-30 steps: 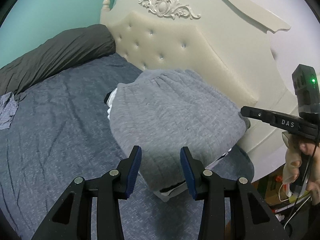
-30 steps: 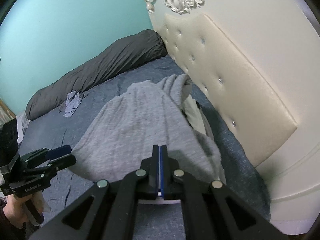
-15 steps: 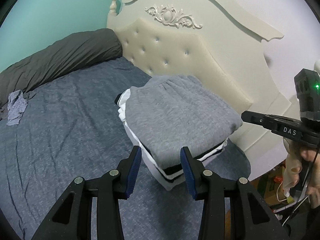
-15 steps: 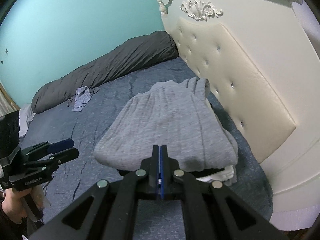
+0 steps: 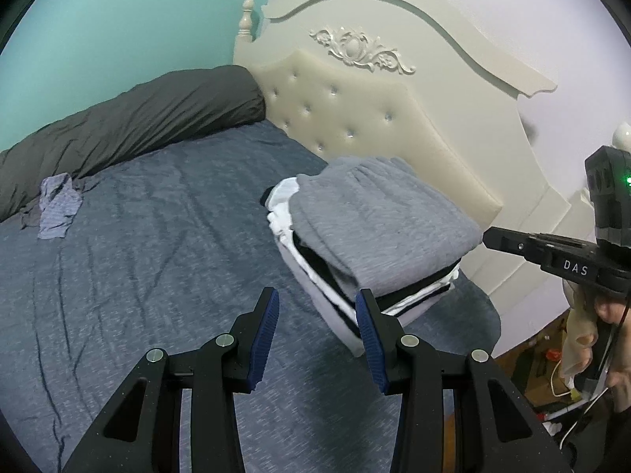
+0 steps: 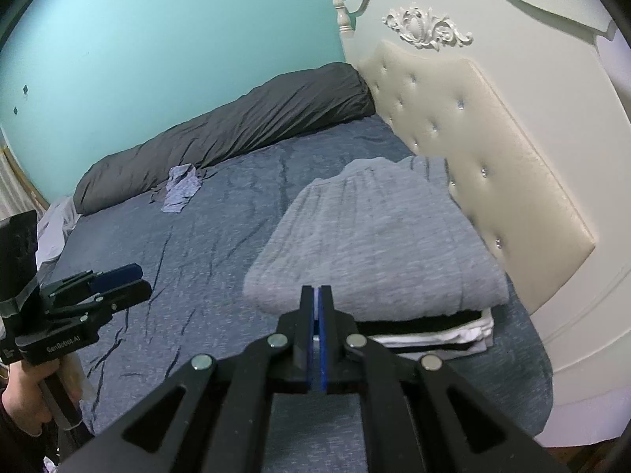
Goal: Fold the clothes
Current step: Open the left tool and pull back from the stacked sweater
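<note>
A stack of folded clothes sits on the blue bed near the headboard, topped by a folded grey garment [image 5: 378, 220] [image 6: 374, 236] over white and black layers [image 5: 315, 276]. My left gripper [image 5: 317, 303] stands open in front of the stack with nothing between its blue pads. It also shows from the side at the left of the right wrist view, as the left gripper [image 6: 118, 280]. My right gripper [image 6: 317, 295] is shut, empty, just short of the stack's near edge. A small crumpled bluish garment [image 5: 59, 207] [image 6: 181, 189] lies far off by the dark bolster.
A long dark grey bolster [image 5: 130, 118] [image 6: 236, 130] runs along the teal wall. The cream tufted headboard [image 5: 370, 118] [image 6: 473, 126] stands right behind the stack. Wrinkled blue bedsheet [image 5: 138, 276] spreads to the left. Clutter lies on the floor [image 5: 552, 358] off the bed's corner.
Both grippers have pulled back and risen away from the stack. The grey garment, which filled the views before, now lies flat and smaller on top of the pile.
</note>
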### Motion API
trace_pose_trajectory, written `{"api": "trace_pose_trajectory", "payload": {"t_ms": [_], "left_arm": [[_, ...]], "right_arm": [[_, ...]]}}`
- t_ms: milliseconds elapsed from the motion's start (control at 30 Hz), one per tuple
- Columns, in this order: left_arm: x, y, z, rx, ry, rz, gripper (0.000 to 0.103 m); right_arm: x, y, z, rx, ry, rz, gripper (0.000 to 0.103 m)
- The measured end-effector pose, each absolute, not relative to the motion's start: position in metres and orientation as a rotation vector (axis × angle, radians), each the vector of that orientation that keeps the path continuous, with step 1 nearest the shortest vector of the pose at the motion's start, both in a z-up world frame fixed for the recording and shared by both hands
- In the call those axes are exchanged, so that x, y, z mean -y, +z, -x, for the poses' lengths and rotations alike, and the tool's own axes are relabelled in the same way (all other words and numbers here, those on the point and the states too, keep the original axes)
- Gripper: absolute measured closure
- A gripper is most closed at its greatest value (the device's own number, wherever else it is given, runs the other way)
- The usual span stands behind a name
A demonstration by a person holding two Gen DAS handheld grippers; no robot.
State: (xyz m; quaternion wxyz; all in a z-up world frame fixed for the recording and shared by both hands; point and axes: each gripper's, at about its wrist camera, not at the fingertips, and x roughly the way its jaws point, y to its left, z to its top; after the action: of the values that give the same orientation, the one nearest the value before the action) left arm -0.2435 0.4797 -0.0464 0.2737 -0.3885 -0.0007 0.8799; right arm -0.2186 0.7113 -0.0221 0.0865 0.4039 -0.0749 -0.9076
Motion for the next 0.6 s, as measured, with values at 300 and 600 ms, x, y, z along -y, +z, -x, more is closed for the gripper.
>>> {"api": "trace_pose_trajectory", "payload": {"t_ms": [300, 600], "left_arm": [[-0.437, -0.038, 0.229, 0.009, 2.415, 1.035, 0.055], [-0.393, -0.029, 0.21, 0.028, 2.449, 1.018, 0.052]], "right_arm": [[-0.673, -0.021, 0.206, 0.206, -2.688, -1.194, 0.101], [-0.622, -0.017, 0.187, 0.157, -2.684, -1.165, 0.101]]}}
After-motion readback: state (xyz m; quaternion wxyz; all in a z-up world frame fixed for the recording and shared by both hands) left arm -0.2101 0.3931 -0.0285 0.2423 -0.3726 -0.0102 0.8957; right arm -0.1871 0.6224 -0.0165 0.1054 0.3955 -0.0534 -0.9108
